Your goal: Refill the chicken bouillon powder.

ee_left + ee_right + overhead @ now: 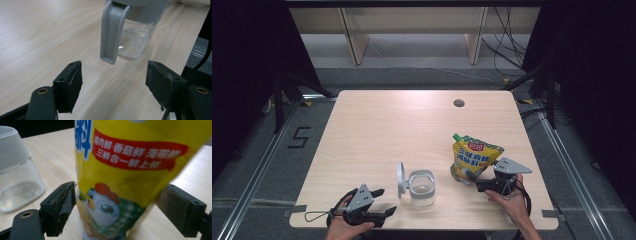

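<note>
Right gripper spread around yellow pouch; left gripper spread; wooden table, grey floor.

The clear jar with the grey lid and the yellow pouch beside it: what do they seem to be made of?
The clear jar looks like glass or hard clear plastic: see-through walls with a bright glint, and a pale powdery residue inside. Its flipped-open grey lid looks like matte moulded plastic. The yellow spouted pouch looks like glossy printed plastic film, flexible and creased, with a green cap, probably plastic.
</note>
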The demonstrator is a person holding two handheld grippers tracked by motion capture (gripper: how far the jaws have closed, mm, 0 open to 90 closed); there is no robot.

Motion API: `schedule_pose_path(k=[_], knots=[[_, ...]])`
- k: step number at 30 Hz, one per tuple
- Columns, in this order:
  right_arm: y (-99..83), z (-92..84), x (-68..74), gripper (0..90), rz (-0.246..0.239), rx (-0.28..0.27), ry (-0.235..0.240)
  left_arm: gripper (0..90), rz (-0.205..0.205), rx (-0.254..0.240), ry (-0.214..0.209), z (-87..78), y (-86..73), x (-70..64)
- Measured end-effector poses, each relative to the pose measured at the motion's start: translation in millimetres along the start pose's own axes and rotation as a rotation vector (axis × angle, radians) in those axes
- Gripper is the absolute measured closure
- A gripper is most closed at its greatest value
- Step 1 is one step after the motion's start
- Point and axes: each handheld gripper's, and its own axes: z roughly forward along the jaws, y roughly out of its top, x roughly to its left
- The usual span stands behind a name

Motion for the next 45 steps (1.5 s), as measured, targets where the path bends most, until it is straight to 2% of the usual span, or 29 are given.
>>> schedule_pose_path(k=[1,3,4,8,9,10,11,14,15,16,18,20,21,24,25,26,27,28,29,30,32,34,35,37,38,40,43,44,45], knots=[[-0.9,5.4,-2.5,17.6,-0.022,-0.017,0.011,29.3,0.004,-0.009,-0.002,0.5,0.3,0.4],[-1.1,7.3,-2.4,17.7,-0.028,-0.024,0.019,29.3,0.001,-0.01,0.002,0.8,0.1,0.5],[-2.3,9.6,-0.4,18.4,0.0,-0.021,0.019,29.3,-0.024,-0.001,-0.002,1.1,-0.7,0.1],[-4.0,13.8,-1.0,18.4,-0.006,-0.016,0.024,29.3,-0.01,0.012,0.01,0.4,-0.7,2.0],[-3.8,14.5,-0.6,18.2,-0.003,-0.017,0.023,29.3,-0.015,-0.013,0.002,1.1,-0.4,1.4],[-3.6,16.8,-2.7,18.2,-0.011,-0.05,0.038,29.3,0.03,-0.001,0.009,0.3,0.3,4.3],[-3.6,16.8,-2.7,18.2,-0.011,-0.05,0.038,29.3,0.03,-0.001,0.009,0.3,0.3,4.3],[-3.3,17.6,0.6,18.5,0.023,-0.051,0.049,29.3,0.023,0.003,0.011,1.5,0.2,3.3],[-3.3,17.6,0.6,18.5,0.023,-0.051,0.049,29.3,0.022,0.004,0.007,1.7,0.3,3.0],[-3.1,17.7,0.3,18.6,0.014,-0.055,0.031,29.3,-0.004,0.005,0.007,2.2,-0.3,1.3],[-2.3,19.5,-0.1,19.2,0.006,-0.068,0.032,29.2,0.019,0.003,0.005,2.3,0.1,2.3],[-2.1,19.5,0.4,19.8,0.012,-0.069,0.032,29.2,0.006,0.004,0.004,2.4,-0.3,1.8],[-1.7,23.8,-1.1,20.4,0.005,-0.114,0.025,29.2,-0.006,0.004,0.008,2.3,-0.7,1.8],[-0.9,23.8,-1.2,20.5,0.026,-0.094,0.046,29.2,-0.015,-0.003,0.006,2.8,-0.9,1.3],[-0.9,25.8,-1.7,20.4,0.024,-0.112,0.049,29.2,-0.005,0.002,0.008,2.8,-0.7,1.8],[0.2,24.4,-1.9,20.5,0.017,-0.088,0.046,29.2,0.024,0.009,0.01,2.5,-0.2,3.6],[0.1,25.7,-1.4,20.5,0.018,-0.095,0.054,29.2,-0.013,0.006,0.006,3.8,-0.7,1.0],[0.4,26.4,-1.2,20.2,0.011,-0.101,0.053,29.2,-0.02,0.014,0.007,3.8,-1.0,0.1],[0.3,27.4,-0.4,19.7,0.013,-0.11,0.043,29.2,-0.016,-0.002,0.006,5.9,-1.8,0.1],[0.6,28.6,-1.5,19.1,-0.024,-0.115,0.039,29.2,-0.012,0.02,-0.005,4.7,-0.9,0.4],[0.5,30.2,0.5,19.7,0.004,-0.133,0.032,29.2,-0.01,0.025,-0.007,4.8,-1.1,0.4],[1.3,31.2,-2.9,18.8,-0.035,-0.112,0.039,29.2,-0.003,0.029,-0.007,4.7,-1.0,0.9],[1.5,31.6,-1.4,18.6,-0.011,-0.124,0.054,29.2,-0.002,0.029,-0.006,4.8,-1.0,1.0],[1.8,32.4,-2.7,19.2,-0.011,-0.127,0.051,29.2,-0.009,0.022,-0.003,5.5,-1.2,0.2],[1.7,31.8,-2.0,19.8,0.01,-0.126,0.05,29.2,-0.02,0.015,-0.004,6.1,-1.5,-1.0],[1.5,31.7,-0.8,22.0,0.017,-0.125,0.048,29.2,-0.018,0.018,-0.005,6.1,-1.1,-1.4],[1.8,32.7,-2.8,25.4,-0.026,-0.136,0.056,29.2,-0.008,0.017,0.008,6.3,-1.7,-1.4],[1.5,31.9,-1.1,27.3,-0.006,-0.123,0.064,29.2,-0.009,0.017,0.003,6.3,-1.7,-1.1],[1.5,32.4,-1.6,29.8,-0.029,-0.131,0.044,29.2,-0.008,0.026,-0.007,5.6,-1.1,-0.7]])
